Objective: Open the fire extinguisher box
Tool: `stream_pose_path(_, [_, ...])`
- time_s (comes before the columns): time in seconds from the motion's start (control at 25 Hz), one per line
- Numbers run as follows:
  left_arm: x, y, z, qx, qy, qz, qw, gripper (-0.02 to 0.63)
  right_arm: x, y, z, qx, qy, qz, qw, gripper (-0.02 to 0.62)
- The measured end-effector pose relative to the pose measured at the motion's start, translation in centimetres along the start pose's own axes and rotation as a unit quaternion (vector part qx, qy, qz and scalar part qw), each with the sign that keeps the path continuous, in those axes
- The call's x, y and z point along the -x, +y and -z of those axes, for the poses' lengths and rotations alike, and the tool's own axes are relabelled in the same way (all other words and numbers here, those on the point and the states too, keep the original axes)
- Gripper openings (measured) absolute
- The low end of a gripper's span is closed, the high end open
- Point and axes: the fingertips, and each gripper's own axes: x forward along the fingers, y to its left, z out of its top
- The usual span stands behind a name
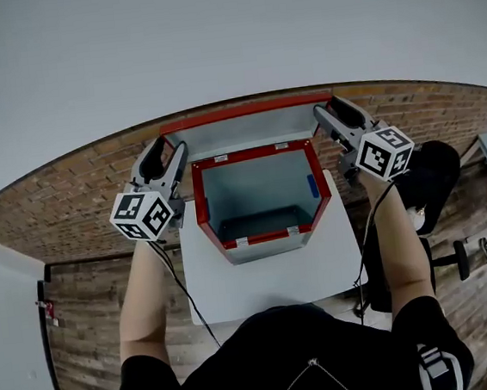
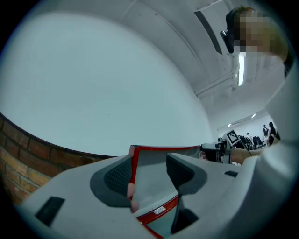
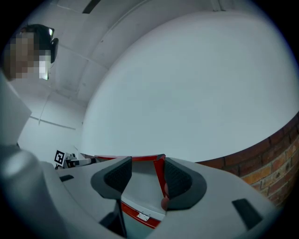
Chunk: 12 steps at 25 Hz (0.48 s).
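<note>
Evidently to steady the raised lid [image 1: 246, 133], the left gripper [image 2: 149, 175] and right gripper [image 3: 147, 175] sit at its top corners, behind the fire extinguisher box [image 1: 265, 237]. Each has its jaws apart, astride a red edge without clamping. The box stands open.

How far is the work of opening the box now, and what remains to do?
Done: the lid stands swung up behind the box, whose inside shows and looks empty.
In hand: the left tongs and right tongs sit at the lid's two upper corners. Each gripper view shows the lid's red edge between parted jaws, close to the outer one.
Left: probably only to draw both tongs away, if the lid stays up.
</note>
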Motion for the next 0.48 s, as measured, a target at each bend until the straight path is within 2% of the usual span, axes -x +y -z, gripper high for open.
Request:
stream_pose_path(0.28, [-1.9, 1.3, -0.2, -0.004, -0.004, -0.025, 0.9997, 0.278, -2.5, -1.7, -0.2, 0.019, 0.002, 0.01, 1.0, 0.224])
stream_pose_path(0.48, [-3.1, 0.5, 0.7, -0.019, 0.007, -0.016, 0.9997, 0.276, -4.1, -2.7, 0.0, 0.02, 0.014, 0.017, 1.0, 0.224])
